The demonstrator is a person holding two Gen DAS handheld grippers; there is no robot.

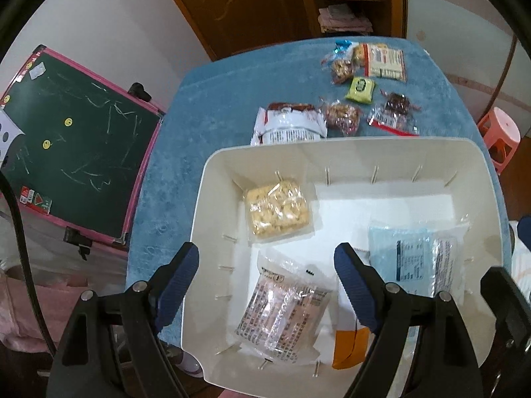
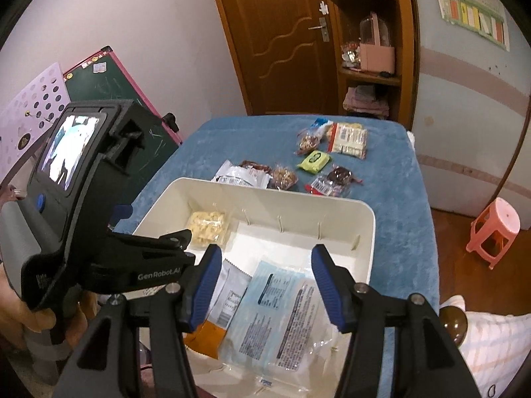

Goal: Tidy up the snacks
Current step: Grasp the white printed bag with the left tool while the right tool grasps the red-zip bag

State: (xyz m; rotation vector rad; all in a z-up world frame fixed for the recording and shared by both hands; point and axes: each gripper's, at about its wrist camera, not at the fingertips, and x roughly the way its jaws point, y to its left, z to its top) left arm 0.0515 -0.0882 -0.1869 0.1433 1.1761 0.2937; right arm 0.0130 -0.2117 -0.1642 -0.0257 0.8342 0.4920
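A: Both grippers are over the bin with nothing in them. The left gripper (image 1: 265, 265) stands wide apart above a clear packet (image 1: 282, 315); the right gripper (image 2: 265, 282) is about half open above a blue packet (image 2: 278, 308).

B: And the tabletop (image 1: 215, 99)?

A: Blue cloth, with the white bin (image 1: 332, 156) at the near edge. The loose snacks lie past the bin's far wall, toward the far right.

B: Which one looks like the next pick?

A: Likely the white pouch (image 1: 288, 126), touching the far wall. It lies straight ahead of both grippers, long axis running left to right. The nut packet (image 1: 341, 116) is just beside it on the right, the green packet (image 1: 361, 89) farther off.

B: Which hand is nearer?

A: I can't tell; both look equally placed.
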